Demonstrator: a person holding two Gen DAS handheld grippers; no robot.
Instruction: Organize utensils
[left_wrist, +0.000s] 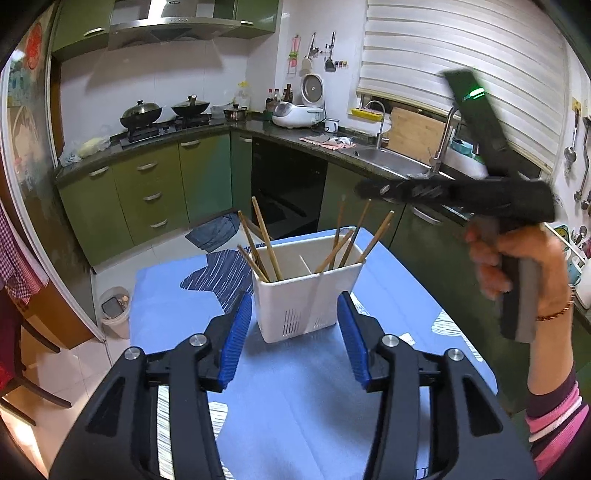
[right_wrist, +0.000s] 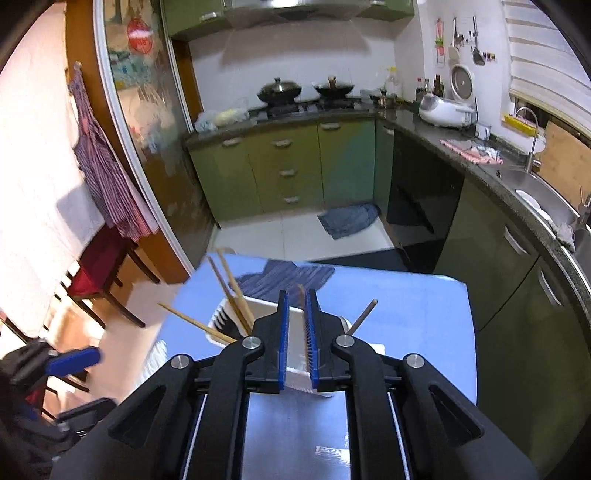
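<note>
Chopsticks (left_wrist: 266, 242) stand tilted in the white holder (left_wrist: 308, 295) on the blue table (left_wrist: 295, 387), dead ahead of the left gripper (left_wrist: 294, 332), whose jaws gape empty. Right gripper (right_wrist: 296, 345) hovers nearer, over the holder, nearly clenched, nothing visibly held.

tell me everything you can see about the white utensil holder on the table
The white utensil holder is a rectangular, plastic-looking caddy standing upright on the blue tablecloth. A thin inner wall splits it into a left and a right compartment, and drain slots are cut low in its front face. Wooden chopsticks lean in both compartments, several on each side, their tips fanning outward above the rim. Nothing grips it; the left gripper is open just in front of it.
</note>
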